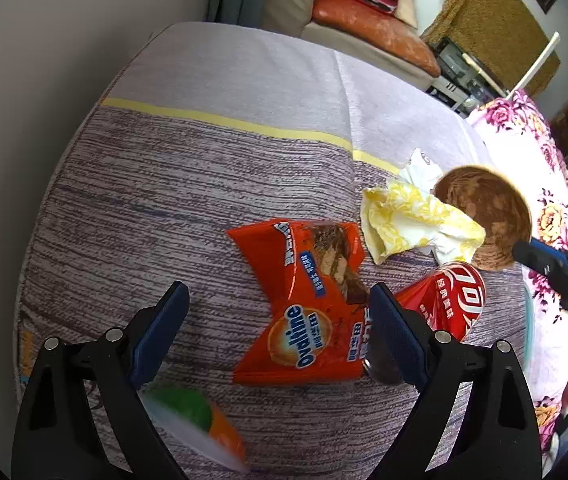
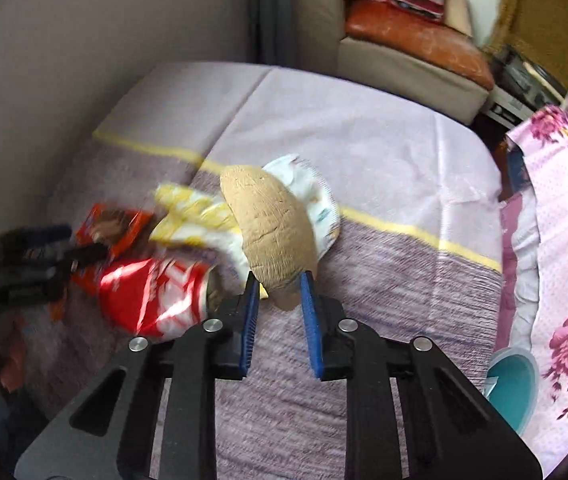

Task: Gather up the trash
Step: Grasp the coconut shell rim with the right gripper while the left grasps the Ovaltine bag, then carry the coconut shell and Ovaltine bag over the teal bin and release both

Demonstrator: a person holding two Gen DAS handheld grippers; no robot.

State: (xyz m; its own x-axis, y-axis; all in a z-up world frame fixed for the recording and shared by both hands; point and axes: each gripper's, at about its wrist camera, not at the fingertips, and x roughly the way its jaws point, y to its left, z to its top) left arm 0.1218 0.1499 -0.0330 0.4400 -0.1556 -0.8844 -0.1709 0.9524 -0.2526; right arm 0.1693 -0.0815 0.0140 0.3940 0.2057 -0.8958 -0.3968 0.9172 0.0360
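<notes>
Left wrist view: I see my left gripper [image 1: 278,324] with its blue-padded fingers [image 1: 160,332] spread wide apart and holding nothing. Between and just ahead of them an orange Ovaltine wrapper [image 1: 304,304] lies flat on the striped tablecloth [image 1: 164,184]. A crushed red cola can [image 1: 450,300] lies just beside the wrapper, against the inner face of one finger; I cannot tell whether they touch. Beyond the can sits a crumpled yellow-and-white napkin [image 1: 416,222], touching a brown paper cup [image 1: 488,216] whose open mouth faces this camera. A white wrapper [image 1: 422,168] shows behind the napkin. My right gripper [image 1: 524,254] enters from the side, its tip at the cup's rim. A blurred green, orange and white object [image 1: 196,420] lies near the lower edge; I cannot identify it.

Right wrist view: my right gripper [image 2: 280,280] is clamped on the lower edge of the brown paper cup [image 2: 268,228], which stands tilted between the pads. The cola can [image 2: 156,296] lies just beside it, the napkin [image 2: 196,216] and white wrapper [image 2: 316,196] behind. The Ovaltine wrapper [image 2: 112,228] is farther over, next to my blurred left gripper [image 2: 44,248]. A floral cloth [image 2: 564,240] and a teal container [image 2: 516,384] sit at the table's edge.
</notes>
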